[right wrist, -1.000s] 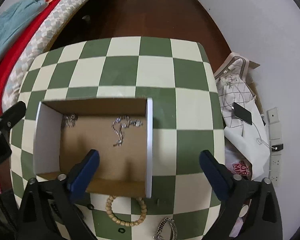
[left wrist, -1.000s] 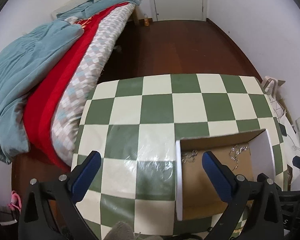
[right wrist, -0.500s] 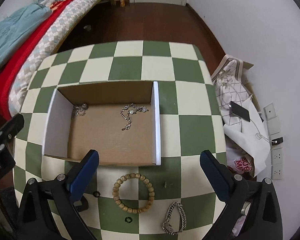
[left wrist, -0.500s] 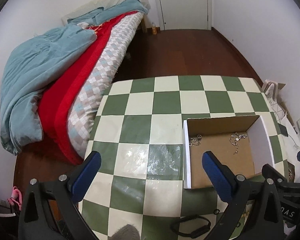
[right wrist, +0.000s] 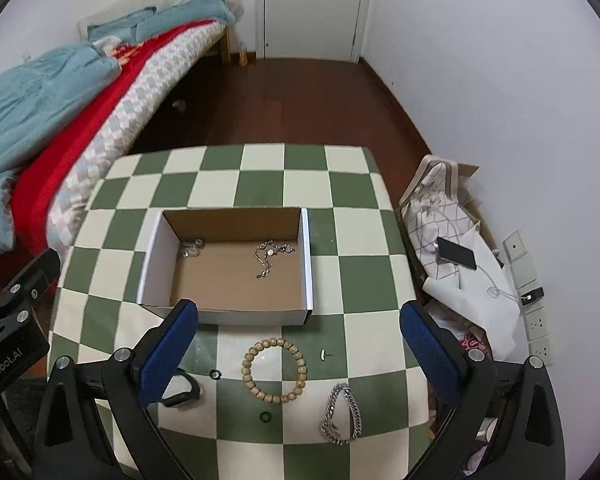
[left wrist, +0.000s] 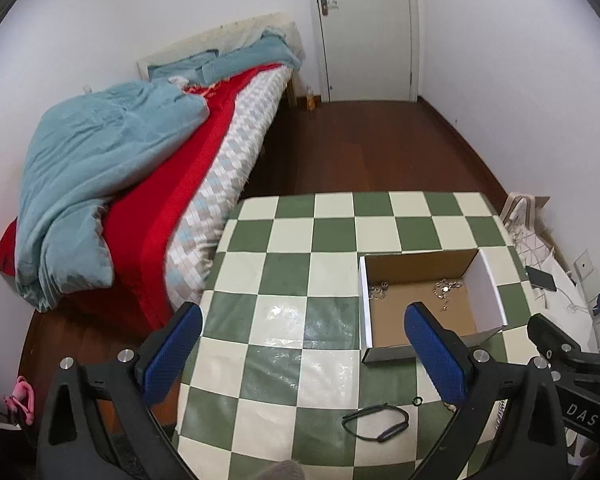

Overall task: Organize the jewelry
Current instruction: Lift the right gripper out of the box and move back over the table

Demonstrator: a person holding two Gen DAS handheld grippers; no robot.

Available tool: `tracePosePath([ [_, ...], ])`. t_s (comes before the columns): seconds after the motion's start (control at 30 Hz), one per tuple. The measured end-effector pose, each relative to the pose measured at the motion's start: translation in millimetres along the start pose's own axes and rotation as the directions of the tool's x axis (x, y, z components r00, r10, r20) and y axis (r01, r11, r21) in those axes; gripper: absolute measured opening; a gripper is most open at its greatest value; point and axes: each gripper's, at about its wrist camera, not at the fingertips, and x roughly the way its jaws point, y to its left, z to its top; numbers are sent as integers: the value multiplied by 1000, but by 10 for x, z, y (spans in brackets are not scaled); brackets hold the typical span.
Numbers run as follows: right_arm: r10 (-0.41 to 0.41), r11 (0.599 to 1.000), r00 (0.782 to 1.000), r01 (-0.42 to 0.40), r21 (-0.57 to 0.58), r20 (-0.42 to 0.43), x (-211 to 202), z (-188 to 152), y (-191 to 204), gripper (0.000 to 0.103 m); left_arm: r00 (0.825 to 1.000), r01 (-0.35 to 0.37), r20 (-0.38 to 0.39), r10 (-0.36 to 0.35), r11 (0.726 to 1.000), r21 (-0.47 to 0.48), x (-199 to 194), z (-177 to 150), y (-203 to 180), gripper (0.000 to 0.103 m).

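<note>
Pulling back from the box [right wrist: 236,264], both released grippers, left gripper [left wrist: 304,354] and right gripper [right wrist: 298,354], reveal the bead bracelet [right wrist: 274,370] and chain [right wrist: 342,414] awaiting sorting.

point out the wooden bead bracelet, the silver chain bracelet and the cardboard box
wooden bead bracelet [right wrist: 247,374], right wrist view, on the beads of its left arc
silver chain bracelet [right wrist: 356,412], right wrist view, on its right strand
cardboard box [right wrist: 236,272], right wrist view, on its bare brown floor
</note>
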Motion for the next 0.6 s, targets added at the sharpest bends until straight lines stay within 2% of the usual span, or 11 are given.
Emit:
tracePosePath([
  [0.2, 30, 999, 998, -32, 28, 60, -405, -97, -18, 102, 1000, 6, 24, -5, 1000, -28, -259, -76, 122, 103],
  [0.3, 38, 998, 997, -41, 52, 67, -520, -213, -91, 102, 999, -26, 34, 26, 999, -22, -325, -191, 174, 103],
  [0.4, 43, 994, 999, -45, 98, 30, -448, -381, -242, 102, 997, -74, 26, 73, 997, 4, -268, -360, 190, 103],
  [0.6, 39, 973, 989, -4, 230, -144, 113, -926, -719, 102, 990, -90, -99, 99, 992, 94, 226, -737, 108, 103],
])
